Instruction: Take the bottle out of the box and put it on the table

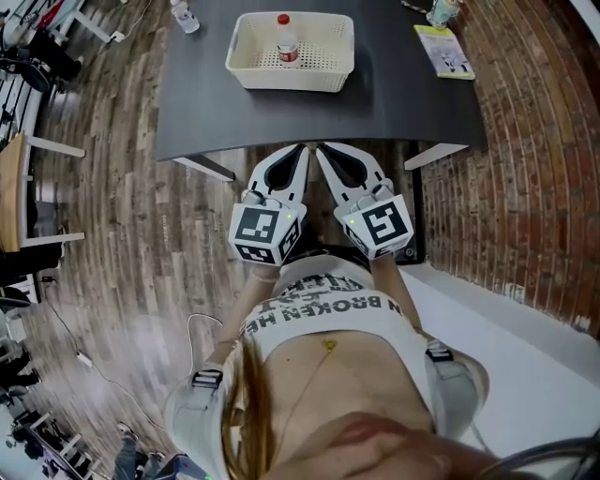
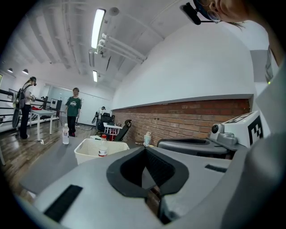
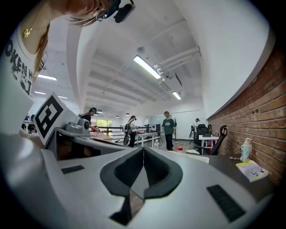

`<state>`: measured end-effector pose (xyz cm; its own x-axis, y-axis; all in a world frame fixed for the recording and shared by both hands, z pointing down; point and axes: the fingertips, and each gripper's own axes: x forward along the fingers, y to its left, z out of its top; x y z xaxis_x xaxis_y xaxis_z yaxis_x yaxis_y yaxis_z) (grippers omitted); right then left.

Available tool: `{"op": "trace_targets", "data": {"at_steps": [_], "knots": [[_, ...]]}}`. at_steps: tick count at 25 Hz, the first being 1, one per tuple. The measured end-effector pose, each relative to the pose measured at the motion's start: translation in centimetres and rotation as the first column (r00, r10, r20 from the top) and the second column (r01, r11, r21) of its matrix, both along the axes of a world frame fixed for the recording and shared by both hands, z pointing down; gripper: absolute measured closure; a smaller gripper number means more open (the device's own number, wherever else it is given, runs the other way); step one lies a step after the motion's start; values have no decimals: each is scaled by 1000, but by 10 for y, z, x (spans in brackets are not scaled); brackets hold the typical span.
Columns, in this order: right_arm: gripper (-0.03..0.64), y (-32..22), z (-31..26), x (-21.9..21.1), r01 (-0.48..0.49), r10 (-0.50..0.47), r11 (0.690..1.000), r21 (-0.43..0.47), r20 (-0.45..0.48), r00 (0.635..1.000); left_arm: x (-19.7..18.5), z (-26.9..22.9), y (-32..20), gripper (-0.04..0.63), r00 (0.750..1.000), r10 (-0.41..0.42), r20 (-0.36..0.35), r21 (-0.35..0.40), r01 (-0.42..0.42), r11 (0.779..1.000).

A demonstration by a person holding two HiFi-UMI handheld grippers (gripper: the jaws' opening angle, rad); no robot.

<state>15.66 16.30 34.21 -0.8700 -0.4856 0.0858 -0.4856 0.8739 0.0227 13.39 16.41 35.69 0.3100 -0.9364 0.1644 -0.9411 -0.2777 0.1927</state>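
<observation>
A clear bottle with a red cap [image 1: 287,40] stands inside the white basket-like box [image 1: 246,64] on the dark grey table [image 1: 394,103]. In the left gripper view the bottle [image 2: 103,147] shows in the box [image 2: 88,153] ahead. My left gripper [image 1: 301,148] and right gripper [image 1: 320,148] are side by side in front of the table's near edge, well short of the box. Both are shut with nothing between their jaws; the left gripper [image 2: 145,149] and right gripper [image 3: 143,149] show their tips meeting. The box [image 3: 199,156] is partly hidden in the right gripper view.
A second bottle [image 1: 185,16] stands at the table's far left corner. A yellow booklet [image 1: 444,50] and a small bottle [image 3: 245,150] are at the right end by the brick wall [image 1: 525,187]. People stand in the room beyond [image 2: 73,111].
</observation>
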Motion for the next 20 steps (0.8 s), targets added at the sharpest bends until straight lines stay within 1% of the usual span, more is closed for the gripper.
{"op": "trace_targets", "data": {"at_steps": [10,14,20], "knots": [[607,-29,6,-40,-13,13,1000,-18,5,1000,-39,7,-29,589,1000,27,5,-10,-27,1000],[607,-37,12,-50,-27,27,999,-33,11,1000,-48,11,-35,588,999,49,12,-14,-49,999],[607,-42,17,-61,-49,49,998,-44,3,999,-64,16,-40,589,998,53,18,-15,-53,998]]}}
